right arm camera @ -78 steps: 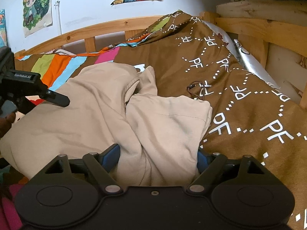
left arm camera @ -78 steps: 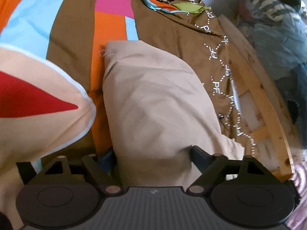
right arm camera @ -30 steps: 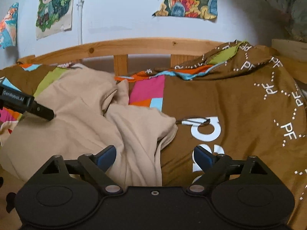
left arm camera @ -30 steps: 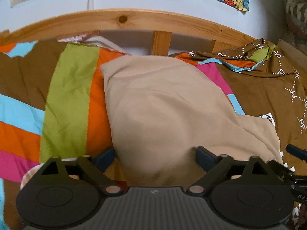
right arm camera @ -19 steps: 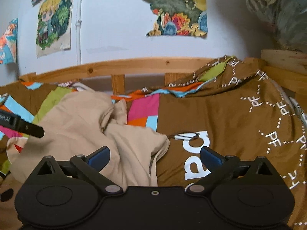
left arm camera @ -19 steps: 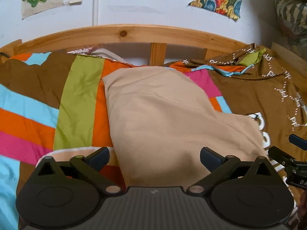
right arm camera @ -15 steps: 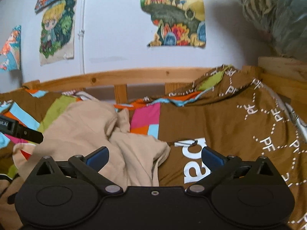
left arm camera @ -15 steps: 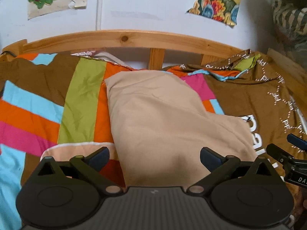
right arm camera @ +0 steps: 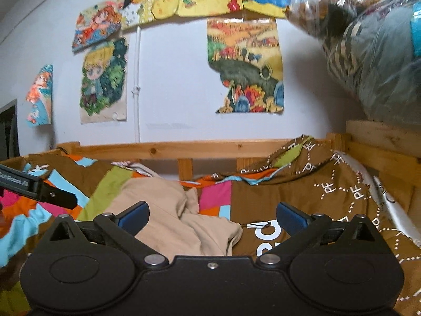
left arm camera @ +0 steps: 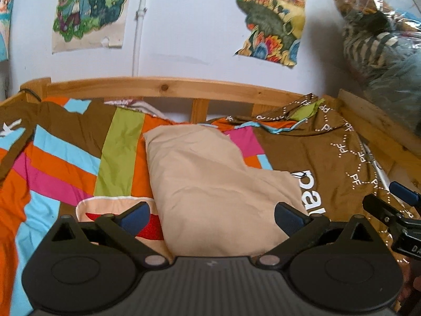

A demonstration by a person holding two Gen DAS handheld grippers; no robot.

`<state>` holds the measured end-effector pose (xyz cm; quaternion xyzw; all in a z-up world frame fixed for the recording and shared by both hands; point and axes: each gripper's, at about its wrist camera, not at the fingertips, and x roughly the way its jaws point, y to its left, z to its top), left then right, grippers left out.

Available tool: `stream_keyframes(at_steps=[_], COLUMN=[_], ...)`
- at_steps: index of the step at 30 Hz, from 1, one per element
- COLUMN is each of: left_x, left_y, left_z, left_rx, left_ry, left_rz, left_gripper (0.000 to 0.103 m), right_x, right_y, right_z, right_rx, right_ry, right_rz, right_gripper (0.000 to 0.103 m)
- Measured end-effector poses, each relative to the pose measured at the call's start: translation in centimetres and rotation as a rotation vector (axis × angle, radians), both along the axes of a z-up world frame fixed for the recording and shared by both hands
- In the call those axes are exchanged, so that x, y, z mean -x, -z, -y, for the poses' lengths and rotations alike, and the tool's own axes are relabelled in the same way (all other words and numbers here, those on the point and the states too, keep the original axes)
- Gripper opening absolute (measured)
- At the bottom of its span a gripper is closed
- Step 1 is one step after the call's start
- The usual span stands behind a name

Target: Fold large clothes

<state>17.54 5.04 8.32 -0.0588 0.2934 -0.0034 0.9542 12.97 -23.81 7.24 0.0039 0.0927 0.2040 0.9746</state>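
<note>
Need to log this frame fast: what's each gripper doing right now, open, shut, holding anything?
Left gripper: open, holding nothing; the beige garment lies on the bed between its fingers.
Right gripper: open, holding nothing.

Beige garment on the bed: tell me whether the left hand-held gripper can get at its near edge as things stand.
Probably yes. The left hand-held gripper is open, and the beige garment lies directly ahead between its fingers, with nothing on top of it. The right hand-held gripper sits off to the side, clear of the path.
</note>
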Motion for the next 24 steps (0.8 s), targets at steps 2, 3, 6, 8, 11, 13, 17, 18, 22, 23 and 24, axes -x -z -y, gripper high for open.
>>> stream_keyframes(at_steps=[2,3,6,8,11,13,17,18,22,23,24], left_x=[0.9,1.5,2.9,3.8,4.8,5.3,6.2,6.5,7.5,7.6,7.7], left_y=[-0.4,-0.6,-0.8,-0.7,0.0,0.8,2.3,2.7,4.6,5.1,5.5], left_z=[0.3,0.6,1.1,1.3,1.7,2.0,2.4,2.5,2.6,2.5,2.4], left_rx=[-0.018,-0.032,-0.062,-0.071,-0.07,-0.06,-0.042,-0.036,-0.009,-0.005,-0.004], left_ry=[0.003,0.006,0.026,0.037,0.042,0.044,0.03,0.019,-0.04,-0.047,-0.051], left_rz=[0.015,0.021,0.026,0.029,0.019,0.009,0.002,0.004,0.01,0.004,-0.011], left_gripper=[0.102,0.102,0.102,0.102,0.102,0.102,0.102,0.102,0.102,0.102,0.102], right_x=[1.1,1.7,3.7,5.0,6.8,7.7,8.2,8.2,8.0,7.9,7.7], right_y=[-0.3,-0.5,-0.8,-0.8,-0.1,0.5,1.6,1.9,3.0,3.4,3.7], right_z=[0.3,0.5,1.1,1.4,1.7,1.8,2.1,2.1,1.7,1.6,1.4], right_rx=[-0.008,-0.009,-0.002,0.018,0.05,0.059,0.035,0.03,0.047,0.055,0.062], right_ry=[-0.003,-0.003,-0.008,-0.008,0.006,0.015,0.024,0.019,0.008,0.008,0.01], right_rz=[-0.001,-0.004,-0.001,0.004,0.011,0.008,-0.034,-0.047,-0.088,-0.105,-0.124], right_gripper=[0.102,0.102,0.102,0.102,0.102,0.102,0.102,0.102,0.102,0.102,0.102])
